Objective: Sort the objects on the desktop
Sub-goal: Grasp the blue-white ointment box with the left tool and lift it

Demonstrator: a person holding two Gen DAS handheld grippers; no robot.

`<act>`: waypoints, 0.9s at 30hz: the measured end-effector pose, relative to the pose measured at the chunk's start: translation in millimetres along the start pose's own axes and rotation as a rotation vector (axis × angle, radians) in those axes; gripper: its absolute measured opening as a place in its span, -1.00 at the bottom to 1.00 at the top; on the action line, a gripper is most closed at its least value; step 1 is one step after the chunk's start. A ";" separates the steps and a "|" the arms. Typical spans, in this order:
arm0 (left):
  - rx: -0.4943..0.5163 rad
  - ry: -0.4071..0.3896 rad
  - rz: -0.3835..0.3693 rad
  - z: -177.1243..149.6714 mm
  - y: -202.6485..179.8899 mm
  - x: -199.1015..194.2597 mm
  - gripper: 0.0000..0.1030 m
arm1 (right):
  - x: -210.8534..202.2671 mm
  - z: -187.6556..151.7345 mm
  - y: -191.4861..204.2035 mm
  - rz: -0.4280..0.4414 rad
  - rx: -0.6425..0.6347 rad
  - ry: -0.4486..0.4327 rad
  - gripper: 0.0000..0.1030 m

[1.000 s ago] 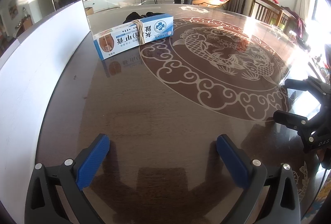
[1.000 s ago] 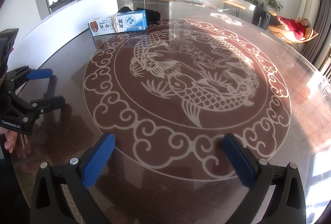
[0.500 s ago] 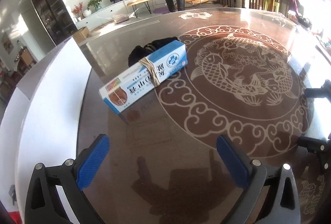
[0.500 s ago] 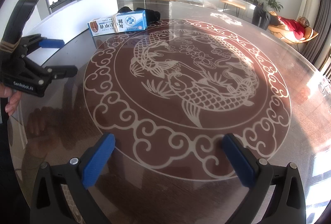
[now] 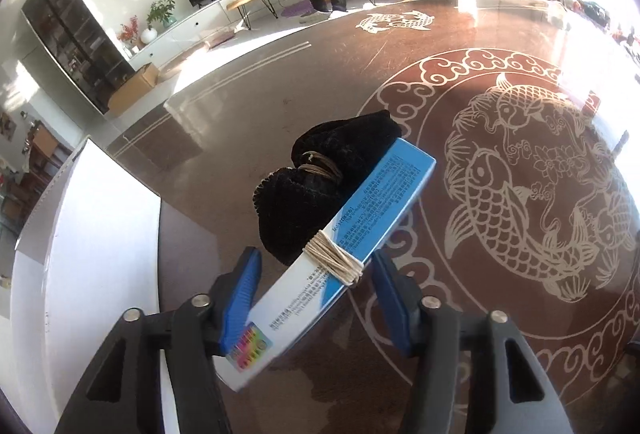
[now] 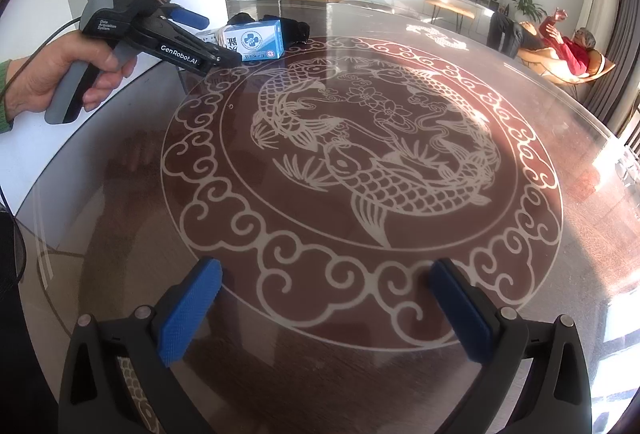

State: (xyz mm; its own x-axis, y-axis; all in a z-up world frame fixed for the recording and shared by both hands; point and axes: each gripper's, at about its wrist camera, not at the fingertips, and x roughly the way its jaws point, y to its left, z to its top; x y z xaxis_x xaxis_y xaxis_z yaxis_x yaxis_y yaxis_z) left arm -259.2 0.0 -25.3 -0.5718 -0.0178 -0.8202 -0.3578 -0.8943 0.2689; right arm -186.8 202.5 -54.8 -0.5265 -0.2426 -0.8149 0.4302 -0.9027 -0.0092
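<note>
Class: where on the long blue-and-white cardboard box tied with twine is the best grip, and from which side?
Grip the blue-and-white cardboard box across its narrow width, near its twine wrap, coming from the white end. The left gripper already straddles it there, jaws open; the black fabric bundle crowds the far side.

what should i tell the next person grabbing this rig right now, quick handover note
Left gripper: fingers straddle the blue and white cardboard box bound with tan string. The left finger looks to touch it; a gap shows at the right finger, so not clamped yet.
Right gripper: open, empty, hovering over the brown glass-topped table with the fish pattern.
Black fuzzy cloth bundle: on the table right behind the box, against it.
Done: nothing sorted yet.
Left: close on the box, move it, then probably the bundle.
</note>
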 end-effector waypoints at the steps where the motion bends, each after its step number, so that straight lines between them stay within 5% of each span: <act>1: -0.021 -0.012 -0.003 -3.5 1.3 -5.6 -0.25 | 0.0 -0.1 0.0 0.000 0.000 0.000 1.00; 4: -0.099 -0.008 -0.030 -21.5 3.9 -24.8 -0.59 | 0.2 -0.3 0.2 0.000 0.000 0.000 1.00; 10: -0.359 0.011 -0.297 -102.2 6.7 -71.6 -0.59 | 0.3 -0.2 0.2 -0.001 0.000 0.000 1.00; 13: -0.502 0.073 -0.358 -138.0 18.8 -75.7 -0.48 | 0.3 -0.2 0.1 -0.001 0.001 0.000 1.00; 14: -0.528 0.086 -0.353 -146.1 24.4 -76.0 -0.47 | 0.2 -0.2 0.1 -0.001 0.001 0.000 1.00; 16: -0.539 0.093 -0.271 -157.2 30.2 -84.5 0.06 | 0.0 -0.2 0.1 -0.001 0.001 0.000 1.00; 17: -0.535 0.100 -0.219 -160.6 31.3 -87.8 0.16 | 0.3 -0.1 0.1 -0.001 0.001 0.000 1.00; 27: -0.456 -0.024 -0.080 -152.0 20.7 -122.5 0.25 | 0.5 -0.1 0.1 -0.002 0.001 0.000 1.00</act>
State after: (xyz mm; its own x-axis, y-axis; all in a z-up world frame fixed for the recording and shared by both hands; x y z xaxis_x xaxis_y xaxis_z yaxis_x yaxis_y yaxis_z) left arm -84.4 -84.3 3.9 -0.5747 0.0652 -0.8158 -0.0435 -0.9978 -0.0491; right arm -186.9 202.3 -55.3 -0.5277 -0.2409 -0.8146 0.4283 -0.9036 -0.0101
